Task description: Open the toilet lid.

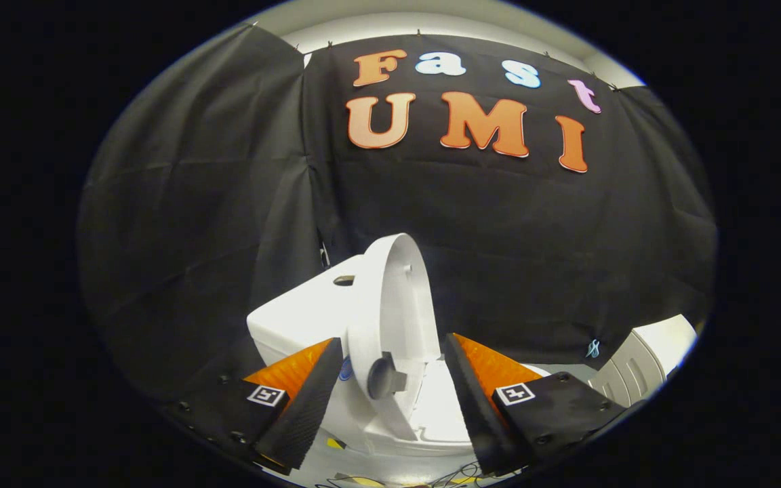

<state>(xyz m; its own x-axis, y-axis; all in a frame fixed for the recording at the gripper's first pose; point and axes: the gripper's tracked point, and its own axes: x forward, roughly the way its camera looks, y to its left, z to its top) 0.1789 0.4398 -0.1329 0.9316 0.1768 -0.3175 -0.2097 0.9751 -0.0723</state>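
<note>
In the gripper view I see the toilet standing just ahead of the fingers, white against the black cloth wall of the booth. Its lid is already raised and stands nearly upright, edge-on to me and tilted a little to the left, leaning back toward the tank on the far left side. A dark flush button sits on top of the tank. On the near face of the lid I make out a grey round knob fixed low down, between my two fingers. Below and to the right of the lid the seat and bowl rim lie uncovered; I cannot tell from here what, if anything, is inside the bowl. My gripper is held level and pointed straight at the lid, with the jaws spread wide and nothing clamped between them. The left finger sits just beside the lid's left edge and the right finger stands apart from it on the right, over the seat; whether the left pad touches the lid I cannot tell. Further right, near the wall, stands a white ribbed object. Some thin wires lie on the floor at the near side, below the bowl.
</note>
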